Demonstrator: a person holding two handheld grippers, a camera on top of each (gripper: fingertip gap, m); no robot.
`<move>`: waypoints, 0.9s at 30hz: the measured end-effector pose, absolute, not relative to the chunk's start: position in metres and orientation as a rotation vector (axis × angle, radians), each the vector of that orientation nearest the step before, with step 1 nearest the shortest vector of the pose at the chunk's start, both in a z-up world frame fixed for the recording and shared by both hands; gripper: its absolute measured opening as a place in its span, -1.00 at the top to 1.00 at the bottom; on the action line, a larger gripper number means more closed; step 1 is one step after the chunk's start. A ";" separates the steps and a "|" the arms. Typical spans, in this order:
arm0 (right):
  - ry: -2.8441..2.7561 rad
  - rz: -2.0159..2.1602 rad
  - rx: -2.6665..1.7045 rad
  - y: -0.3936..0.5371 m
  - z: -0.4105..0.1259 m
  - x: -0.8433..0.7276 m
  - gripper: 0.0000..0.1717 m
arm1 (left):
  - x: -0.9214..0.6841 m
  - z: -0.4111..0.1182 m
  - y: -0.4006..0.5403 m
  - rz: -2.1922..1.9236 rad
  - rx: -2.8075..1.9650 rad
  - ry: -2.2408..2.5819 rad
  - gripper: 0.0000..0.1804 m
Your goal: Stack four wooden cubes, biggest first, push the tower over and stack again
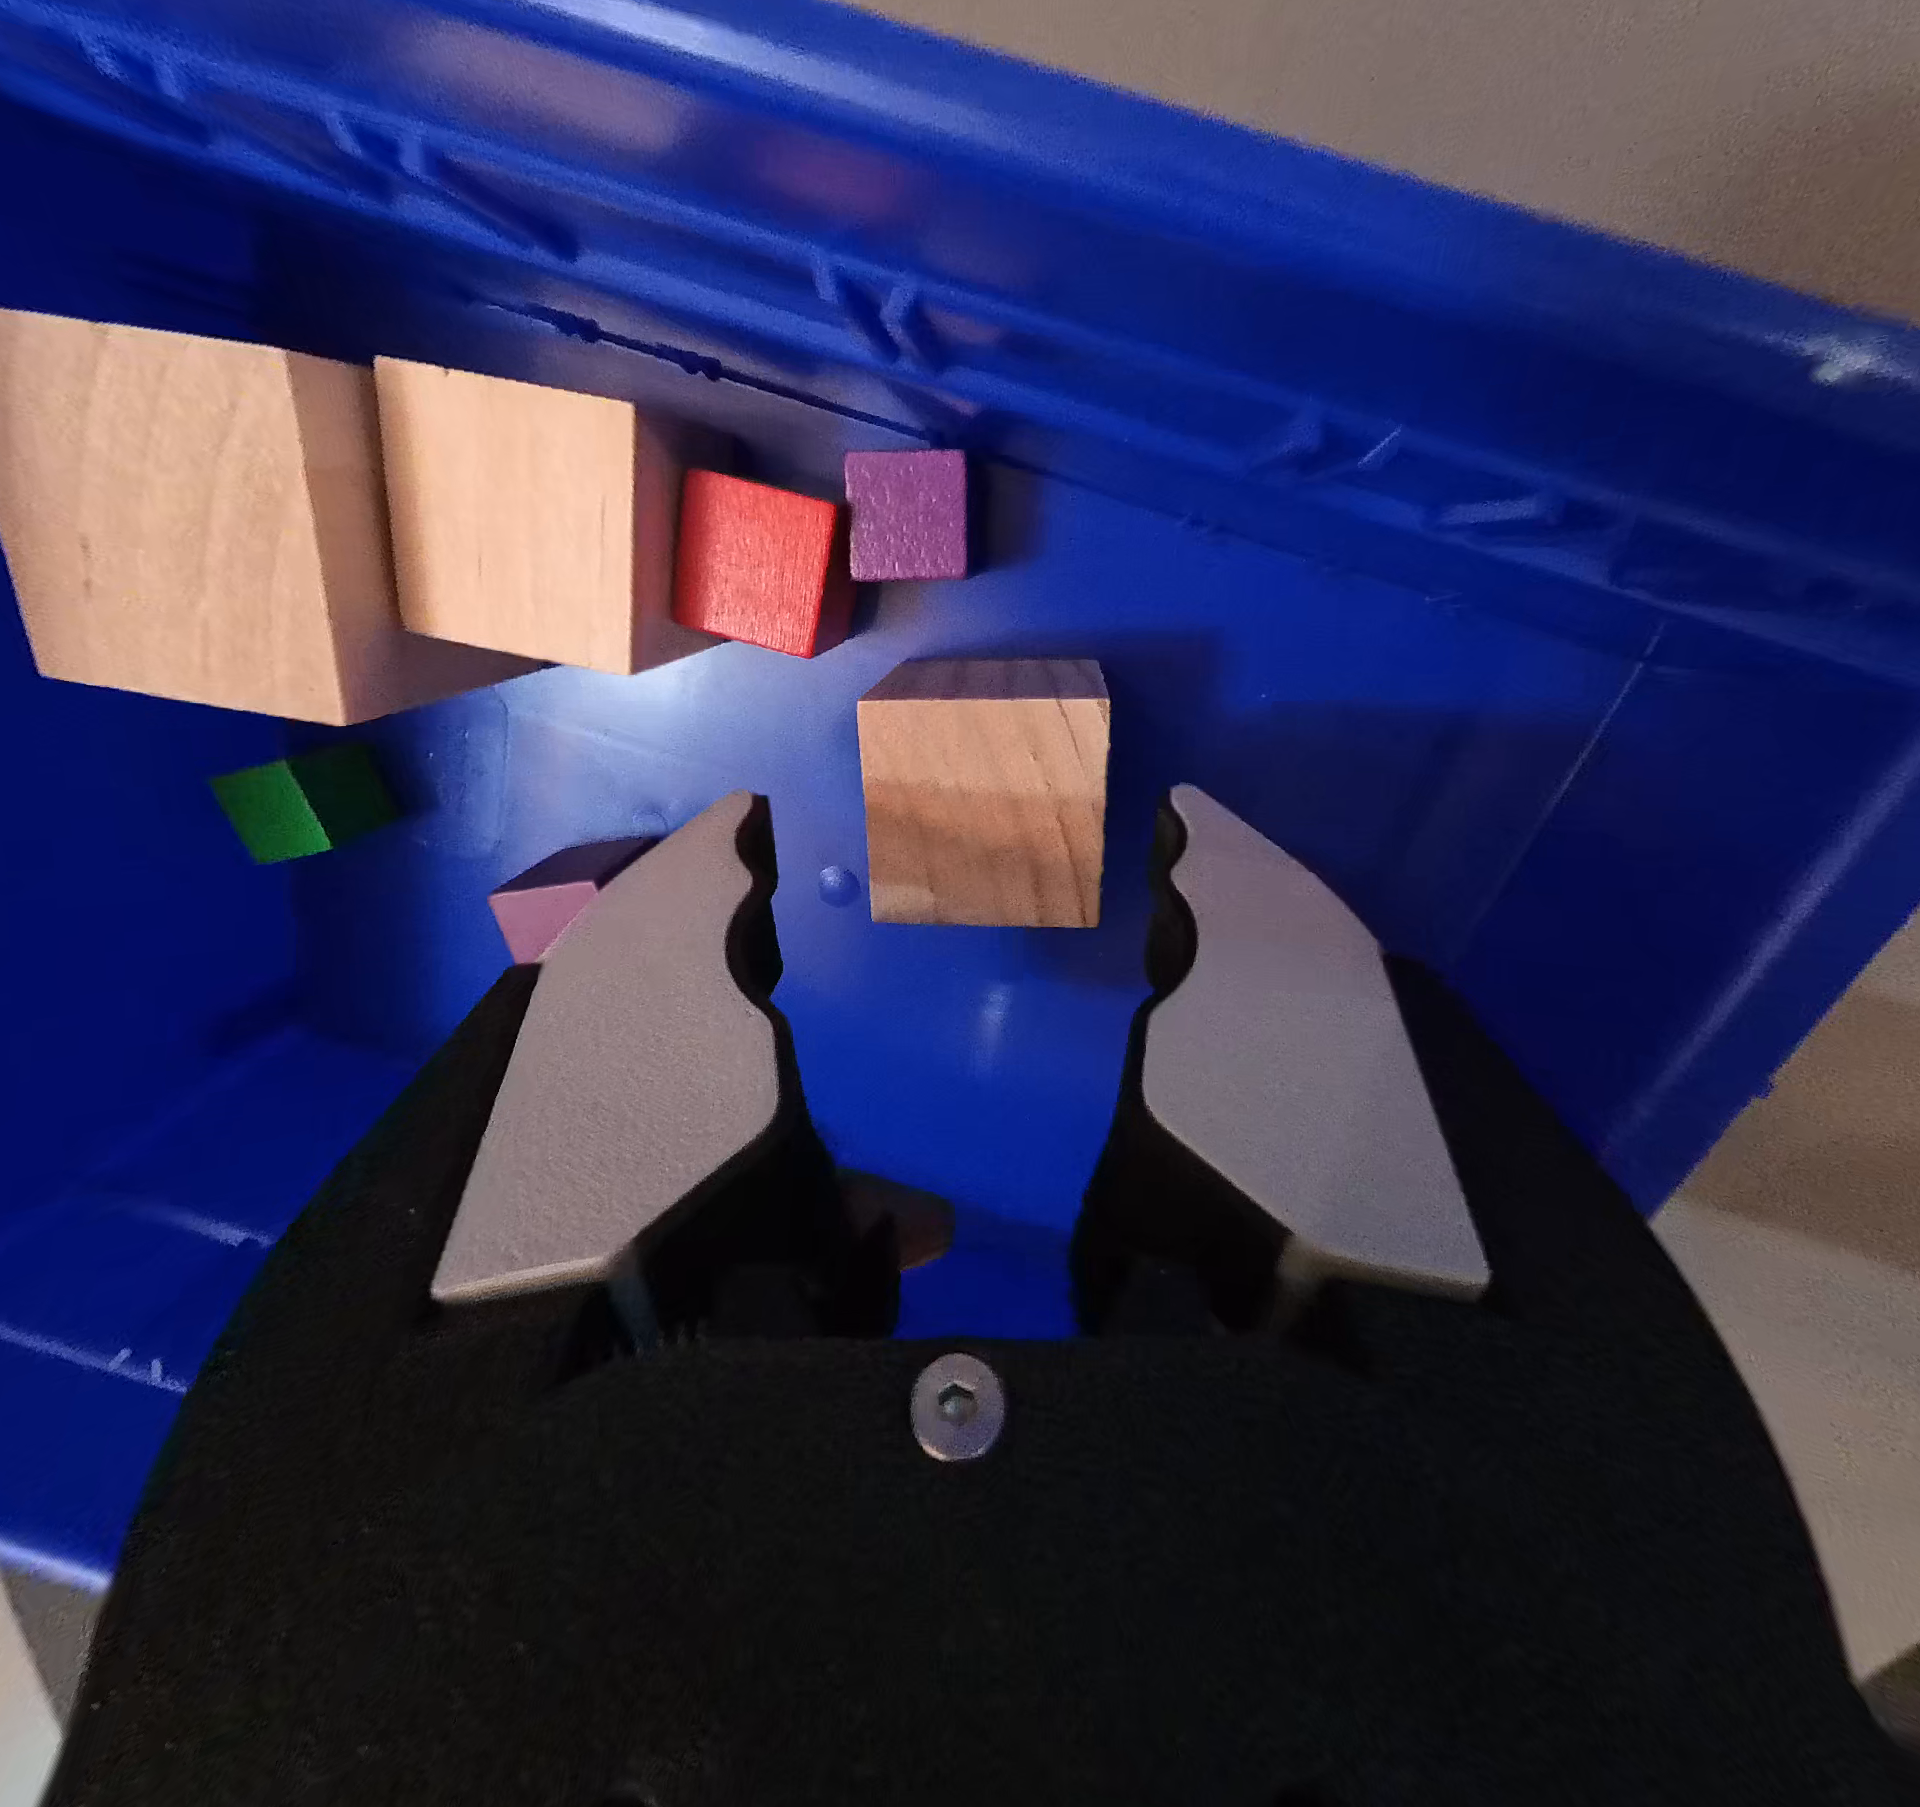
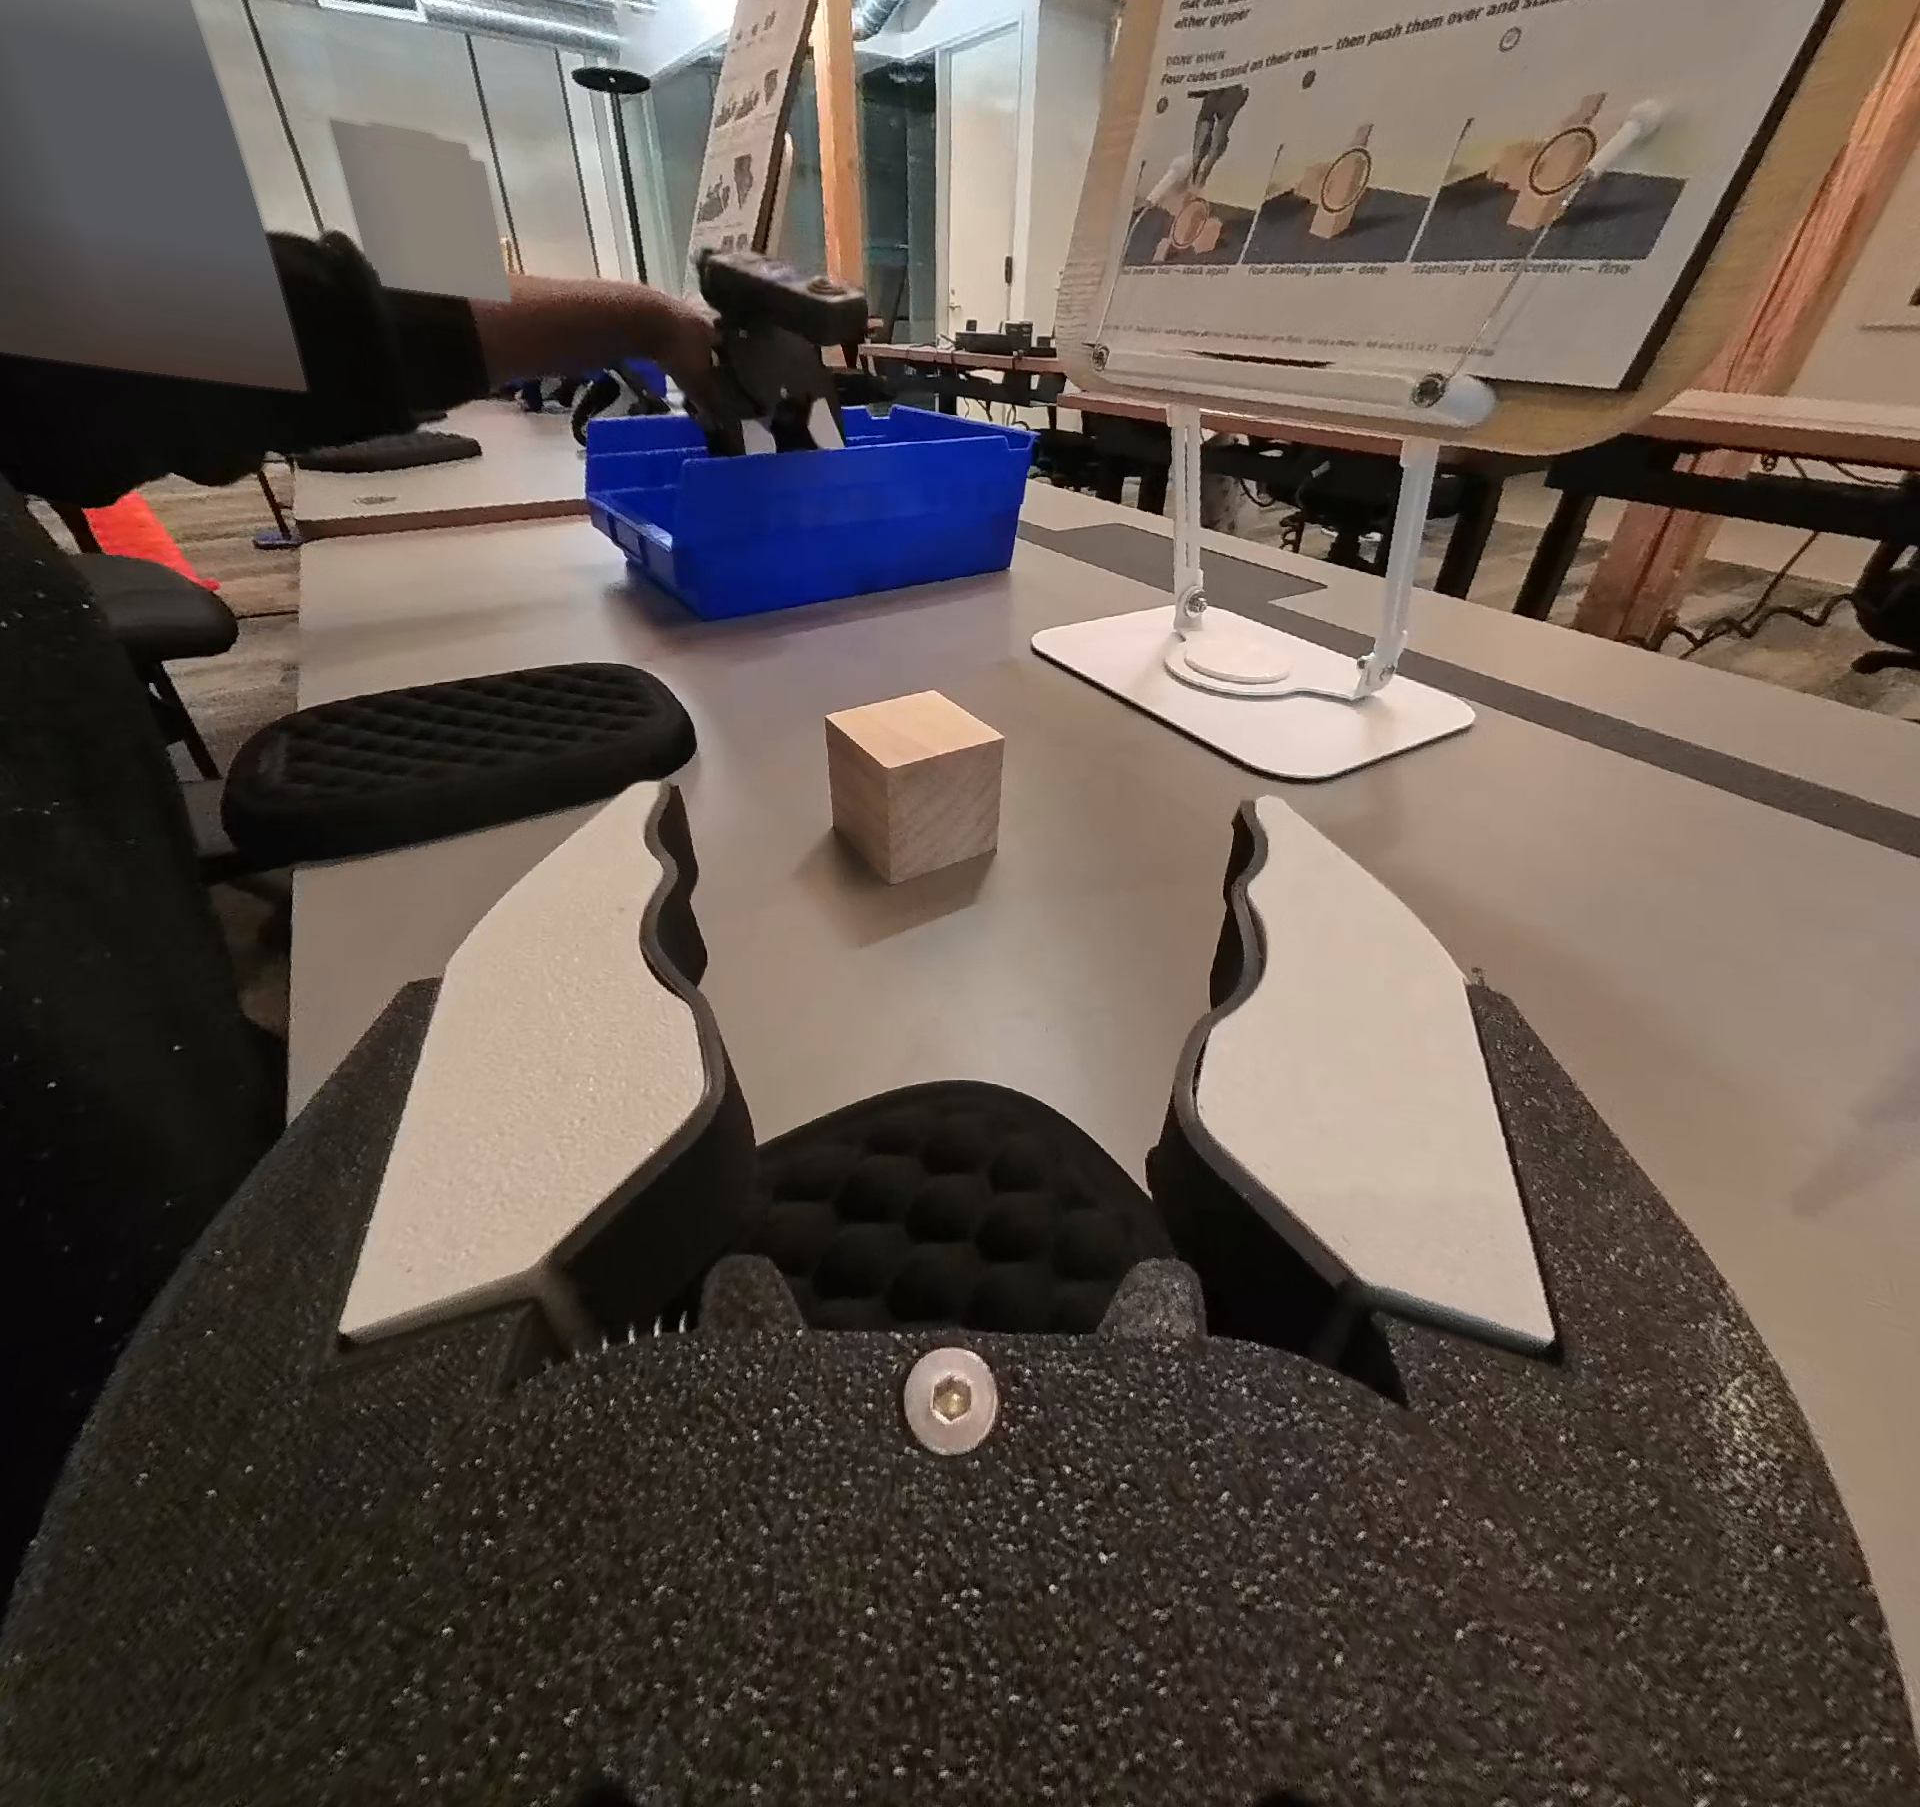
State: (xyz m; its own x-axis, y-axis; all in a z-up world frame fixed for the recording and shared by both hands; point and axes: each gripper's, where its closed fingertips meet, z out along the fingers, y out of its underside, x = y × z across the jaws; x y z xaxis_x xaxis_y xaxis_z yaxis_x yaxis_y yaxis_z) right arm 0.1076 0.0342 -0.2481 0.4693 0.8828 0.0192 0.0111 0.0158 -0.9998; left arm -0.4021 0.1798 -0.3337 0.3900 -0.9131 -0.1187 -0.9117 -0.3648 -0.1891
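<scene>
Your left gripper point(image 1: 961, 801) was down inside the blue plastic bin point(image 1: 1351, 323), nose toward the bin floor. Its two grey fingers point(image 1: 665, 936) stood apart, with nothing between the pads. The plain medium wooden cube point(image 1: 982, 791) lay just beyond the fingertips, lined up with the gap though nearer the right-hand finger; neither pad touched it, and blue floor showed on both sides. A pale purple small block point(image 1: 540, 900) sat just beside the left-hand finger, partly hidden by it; I could not tell whether they touched.

Farther in, against the bin wall, lay two large pale wooden cubes point(image 1: 187, 510) point(image 1: 509, 510) side by side, then a small red painted cube point(image 1: 753, 562) and a small purple painted cube point(image 1: 904, 516). A small green cube point(image 1: 301, 801) lay off to the left, well apart.

Your right gripper point(image 2: 956, 843) hovered low over the grey tabletop point(image 2: 1143, 926). Its white fingers point(image 2: 582, 978) were spread wide and held nothing. A light wooden cube point(image 2: 914, 786) stood upright on the table just ahead of the tips, centred on the gap, clear of both pads. A black padded rest point(image 2: 457, 749) lay to its left and the white base of a document stand point(image 2: 1257, 708) to its right. From this view the bin sat well beyond, with your hand point(image 2: 623, 334) and the other gripper reaching into it.
</scene>
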 end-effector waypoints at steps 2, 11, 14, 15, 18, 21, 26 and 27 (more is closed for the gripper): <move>-0.854 0.824 -1.404 0.035 -0.249 0.107 -0.12 | -0.405 -0.340 0.180 0.011 -2.435 1.635 0.26; -0.867 0.829 -1.411 0.035 -0.250 0.106 -0.07 | -0.398 -0.291 0.169 0.004 -2.391 1.621 0.50; -0.877 0.832 -1.417 0.035 -0.251 0.105 -0.06 | -0.370 -0.246 0.163 -0.008 -2.339 1.575 0.50; -0.886 0.831 -1.421 0.035 -0.252 0.104 -0.05 | -0.362 -0.235 0.161 0.033 -2.357 1.550 0.51; -0.916 0.823 -1.431 0.033 -0.255 0.100 -0.04 | -0.323 -0.215 0.152 0.162 -2.373 1.537 0.50; -0.931 0.820 -1.430 0.032 -0.256 0.099 -0.04 | -0.239 -0.214 0.135 0.023 -2.291 1.575 0.51; -0.931 0.828 -1.432 0.032 -0.256 0.099 -0.03 | -0.129 -0.244 0.096 -0.082 -2.278 1.758 0.50; -0.935 0.823 -1.432 0.032 -0.257 0.099 -0.03 | -0.114 -0.247 0.095 -0.057 -2.261 1.774 0.50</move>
